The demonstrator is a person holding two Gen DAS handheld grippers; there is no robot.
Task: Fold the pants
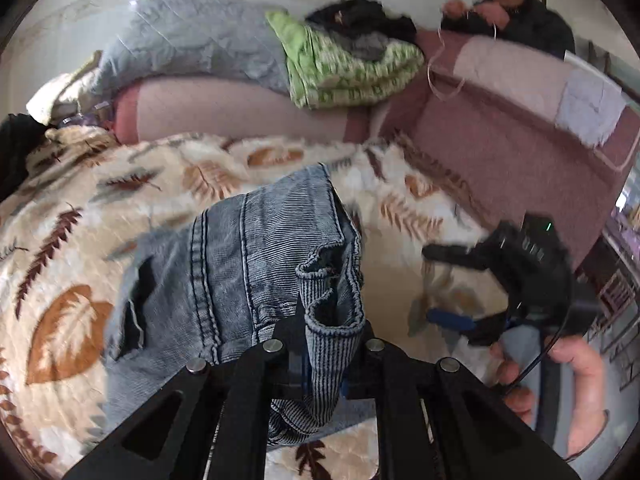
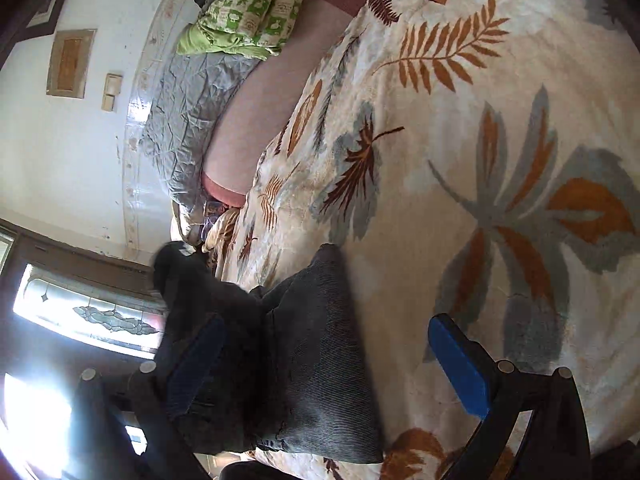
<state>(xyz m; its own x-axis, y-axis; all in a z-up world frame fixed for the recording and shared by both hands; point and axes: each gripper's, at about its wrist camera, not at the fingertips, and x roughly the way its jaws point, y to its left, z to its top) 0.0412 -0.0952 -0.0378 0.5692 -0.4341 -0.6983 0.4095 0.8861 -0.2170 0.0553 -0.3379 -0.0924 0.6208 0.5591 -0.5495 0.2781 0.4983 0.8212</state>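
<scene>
Faded blue-grey denim pants (image 1: 248, 264) lie bunched on a cream blanket with a leaf print (image 1: 80, 240). My left gripper (image 1: 324, 344) is shut on a fold of the pants' hem or waistband and holds it close to the camera. My right gripper (image 1: 460, 292) shows to the right in the left wrist view, held in a hand, jaws apart and empty. In the right wrist view the right gripper (image 2: 332, 356) is open. Its blue pads (image 2: 460, 364) stand wide apart on either side of a dark end of the pants (image 2: 312, 352), not closed on it.
A pink sofa or mattress edge (image 1: 500, 140) runs behind the blanket. A green patterned quilt (image 1: 348, 68), a grey quilt (image 1: 192, 36) and dark clothes (image 1: 360, 16) are piled at the back. A person (image 1: 516, 4) sits at the far right. A window (image 2: 80, 312) shows at left.
</scene>
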